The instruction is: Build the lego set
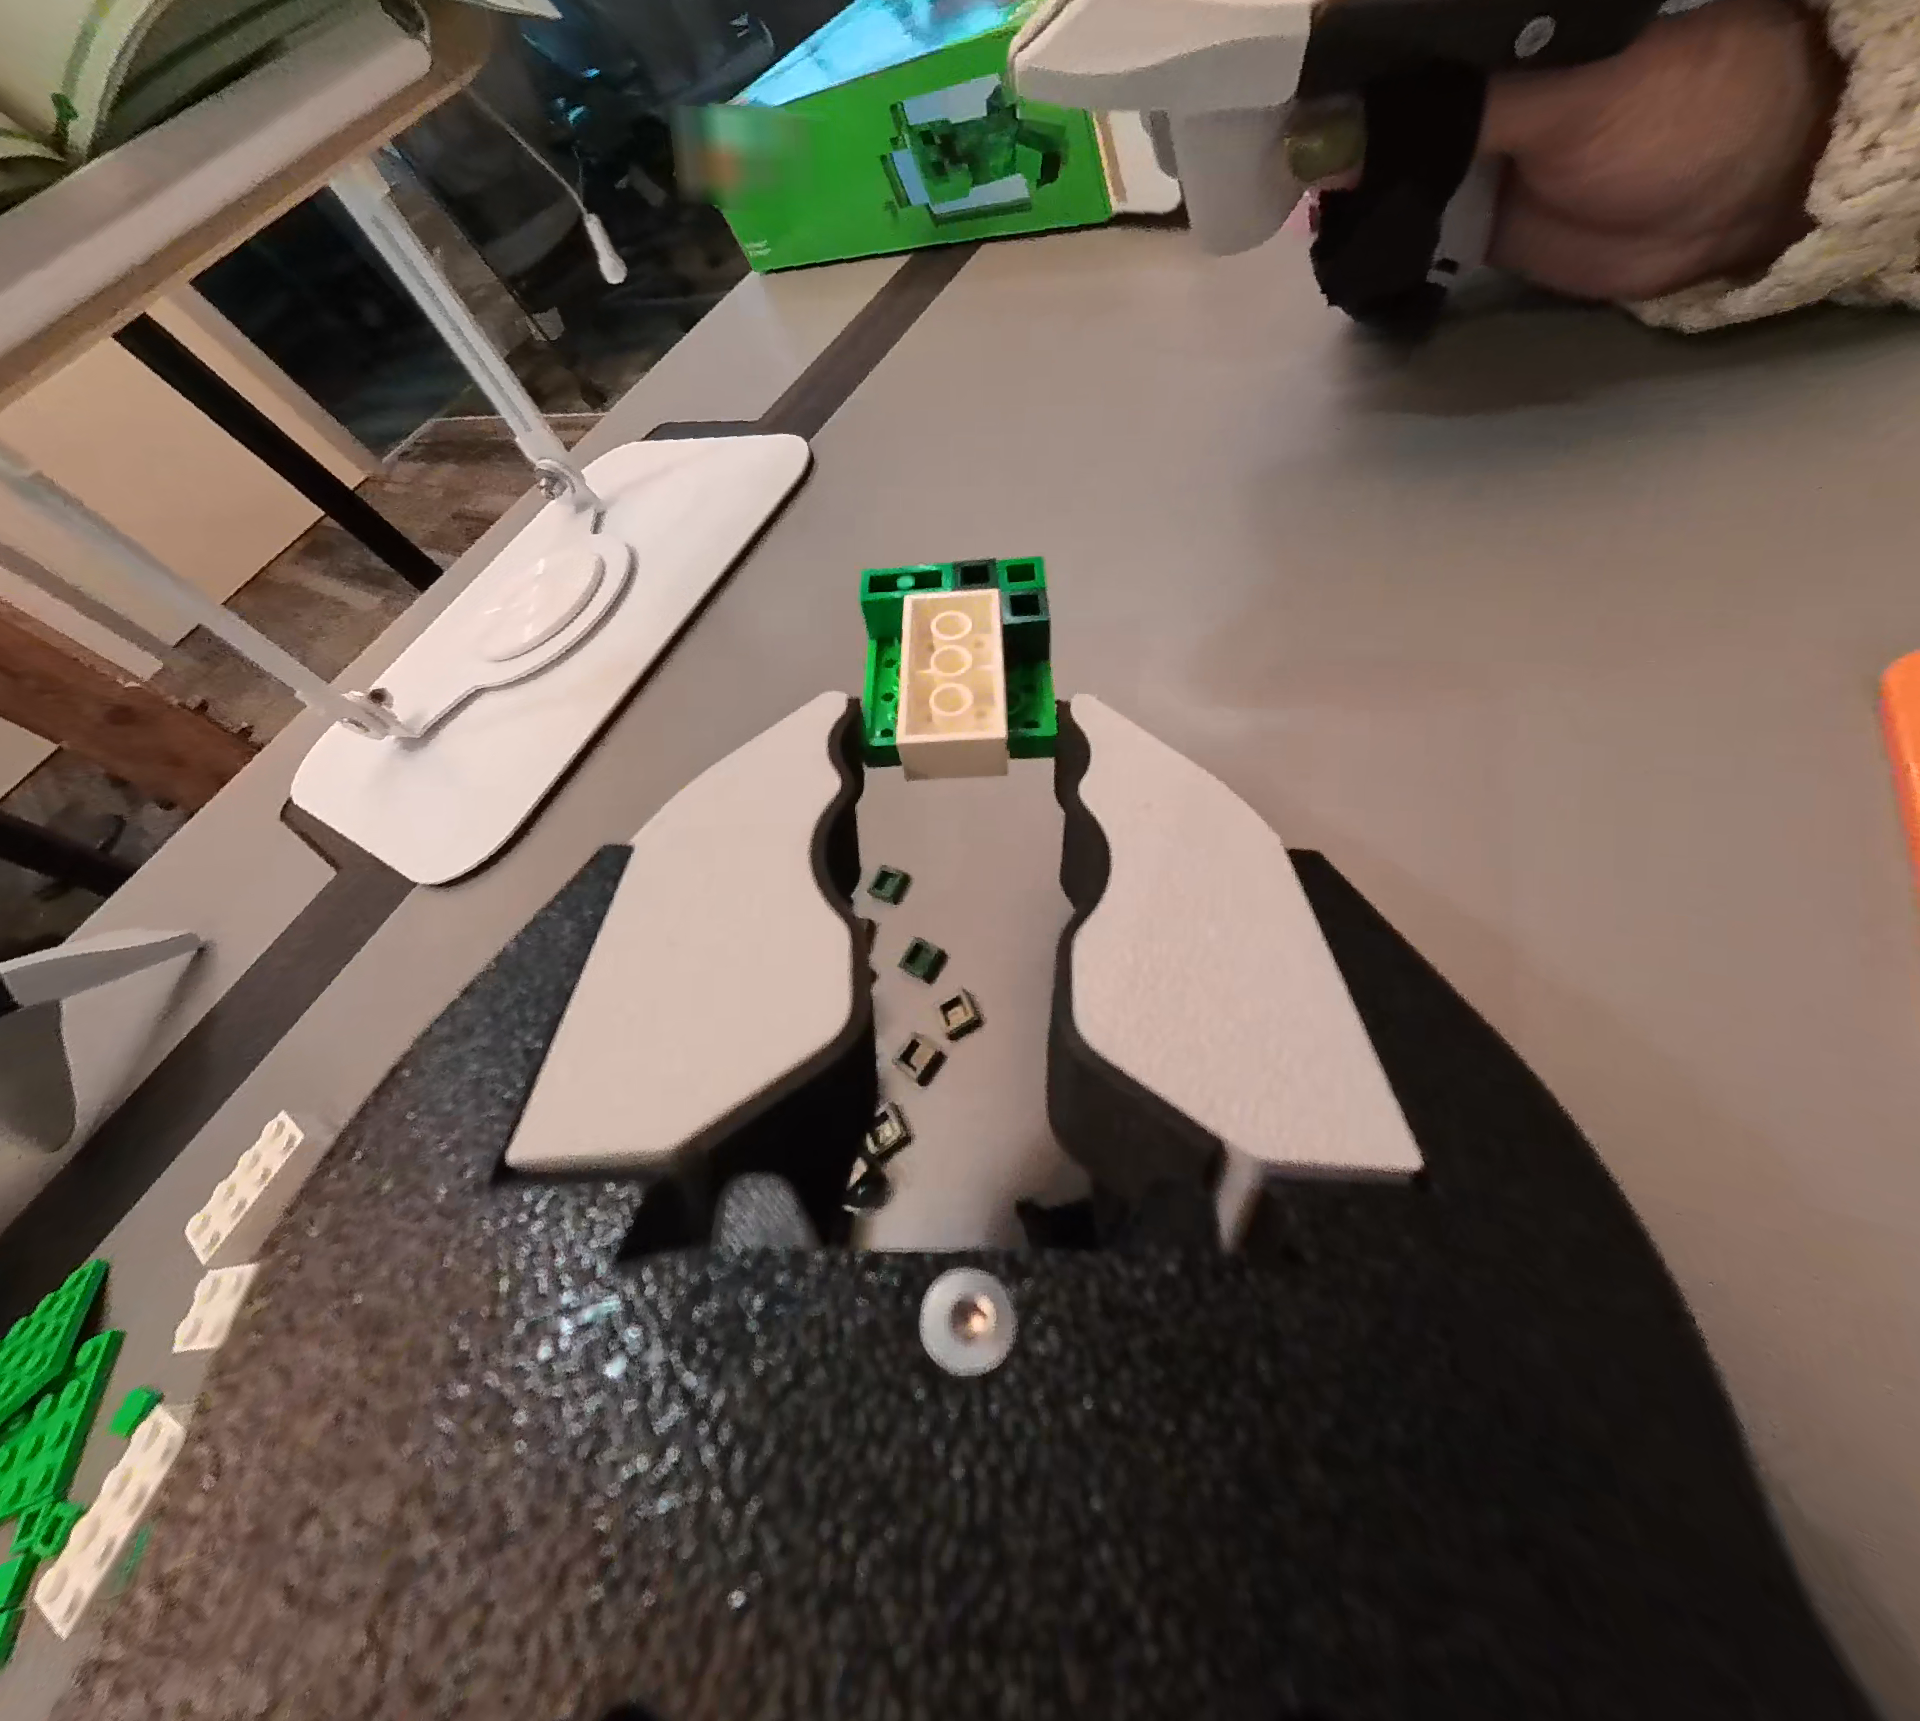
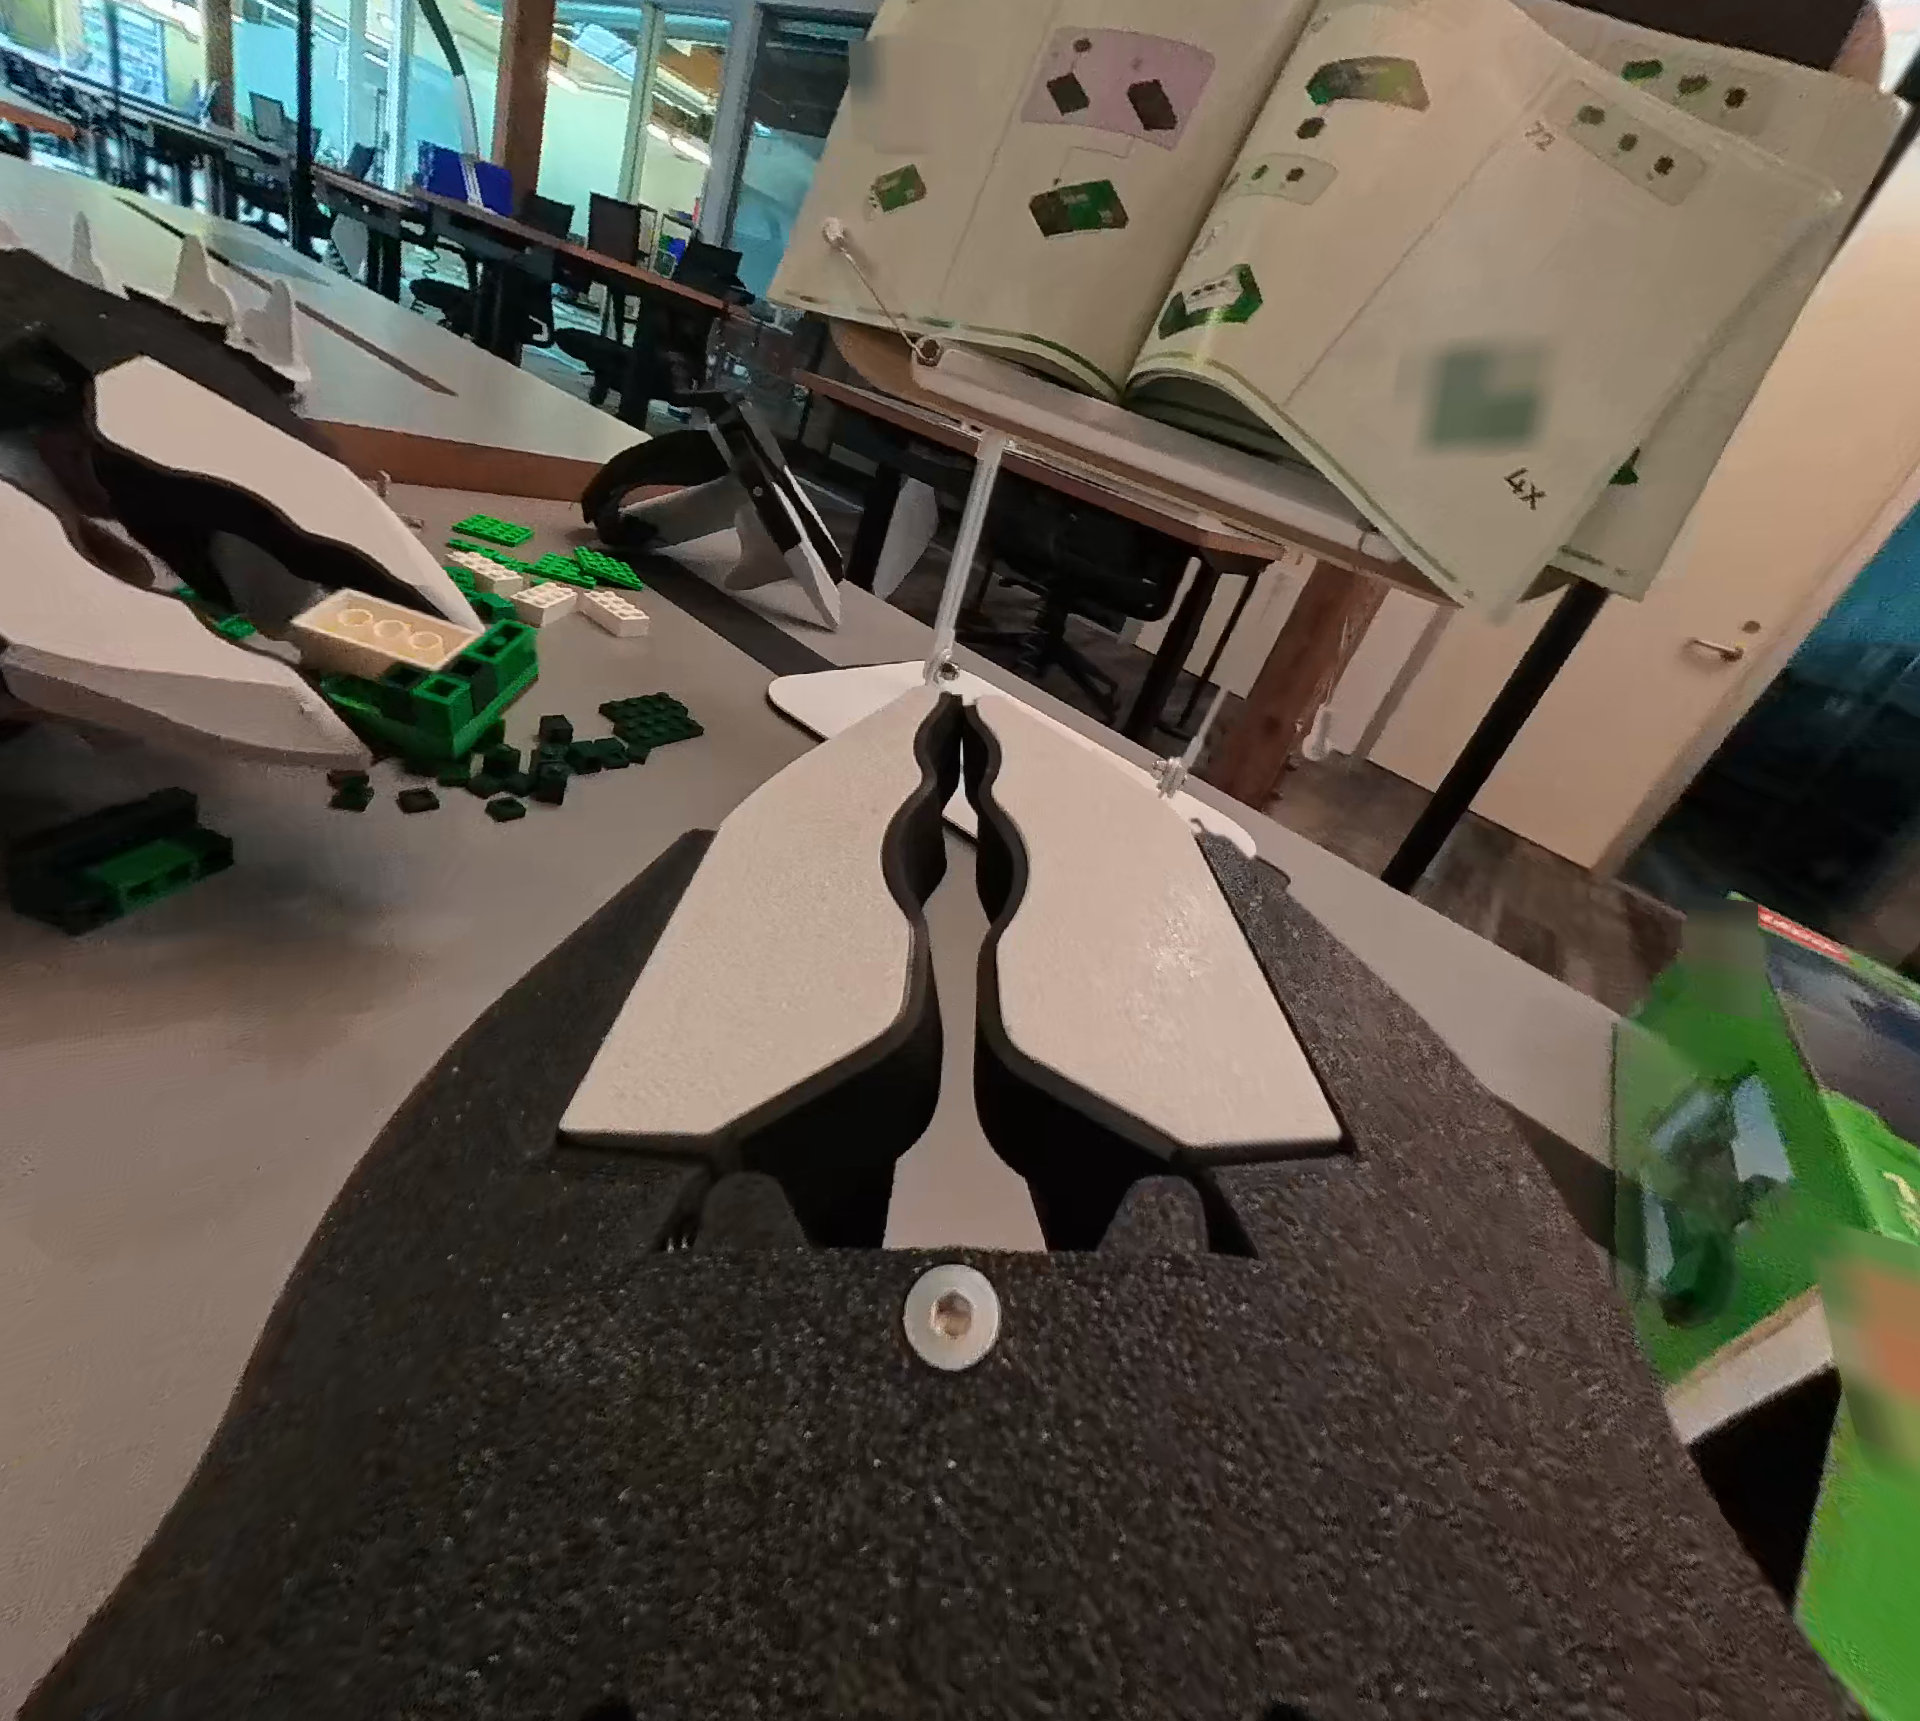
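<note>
My left gripper (image 1: 961,736) is shut on a small green lego assembly (image 1: 935,622) and holds it by its sides above the grey table (image 1: 1351,580). A white brick (image 1: 951,679) lies underside up on top of the assembly. The same assembly (image 2: 447,695) and white brick (image 2: 379,632) show at the left of the right wrist view, in the left gripper (image 2: 343,663). My right gripper (image 2: 961,721) is shut and empty, raised over the table. It shows top right in the left wrist view (image 1: 1049,61), held by a hand.
Small dark green pieces (image 1: 920,959) lie scattered under the left gripper (image 2: 520,772). Loose white and green bricks (image 2: 540,575) lie farther left. Another green and dark assembly (image 2: 104,861) sits near. An open instruction booklet (image 2: 1299,217) rests on a white stand (image 1: 551,663). A green box (image 1: 935,165) stands at the table's far edge. The tips of one gripper are about 12 cm away from the tips of the other.
</note>
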A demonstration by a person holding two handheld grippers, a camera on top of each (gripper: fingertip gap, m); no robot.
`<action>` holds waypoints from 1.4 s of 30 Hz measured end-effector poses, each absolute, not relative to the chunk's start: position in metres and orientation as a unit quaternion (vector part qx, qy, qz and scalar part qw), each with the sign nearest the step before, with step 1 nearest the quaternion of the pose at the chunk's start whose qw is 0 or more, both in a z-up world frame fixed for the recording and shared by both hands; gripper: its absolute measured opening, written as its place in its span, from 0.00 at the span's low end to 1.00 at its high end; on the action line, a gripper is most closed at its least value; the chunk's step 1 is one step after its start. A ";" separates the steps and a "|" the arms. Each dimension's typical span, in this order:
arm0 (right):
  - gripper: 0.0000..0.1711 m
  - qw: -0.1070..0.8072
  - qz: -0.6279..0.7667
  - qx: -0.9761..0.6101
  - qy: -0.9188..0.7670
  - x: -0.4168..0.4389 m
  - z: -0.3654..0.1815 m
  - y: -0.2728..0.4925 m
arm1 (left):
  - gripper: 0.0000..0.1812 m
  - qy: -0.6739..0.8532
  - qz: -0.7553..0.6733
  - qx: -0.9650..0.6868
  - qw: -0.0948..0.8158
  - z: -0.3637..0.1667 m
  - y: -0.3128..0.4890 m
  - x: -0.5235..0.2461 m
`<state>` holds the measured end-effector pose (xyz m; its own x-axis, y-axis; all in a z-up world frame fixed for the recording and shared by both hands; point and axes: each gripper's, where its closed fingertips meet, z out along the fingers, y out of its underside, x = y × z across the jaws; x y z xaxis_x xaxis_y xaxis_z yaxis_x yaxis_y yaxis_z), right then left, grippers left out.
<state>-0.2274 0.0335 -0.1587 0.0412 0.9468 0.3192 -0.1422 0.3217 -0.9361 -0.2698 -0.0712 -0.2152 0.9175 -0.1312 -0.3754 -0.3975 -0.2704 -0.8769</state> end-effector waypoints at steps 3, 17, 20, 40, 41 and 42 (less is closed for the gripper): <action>0.00 0.611 0.448 -0.384 -0.527 -0.227 -0.159 0.036 | 0.19 0.170 0.104 -0.786 0.586 -0.214 -0.071 -0.268; 0.00 0.611 0.440 -0.375 -0.541 -0.229 -0.161 0.032 | 0.19 0.175 0.101 -0.788 0.582 -0.216 -0.071 -0.266; 0.00 0.612 0.436 -0.371 -0.546 -0.229 -0.162 0.031 | 0.19 0.158 0.119 -0.786 0.585 -0.213 -0.072 -0.273; 0.00 0.578 0.307 -0.264 -0.709 -0.241 -0.204 -0.018 | 0.19 -0.005 0.183 -0.784 0.594 -0.203 -0.147 -0.301; 0.00 0.577 0.306 -0.267 -0.709 -0.242 -0.205 -0.017 | 0.19 0.011 0.172 -0.786 0.593 -0.204 -0.143 -0.293; 0.00 0.575 0.307 -0.270 -0.709 -0.242 -0.205 -0.017 | 0.19 0.025 0.163 -0.787 0.595 -0.205 -0.140 -0.286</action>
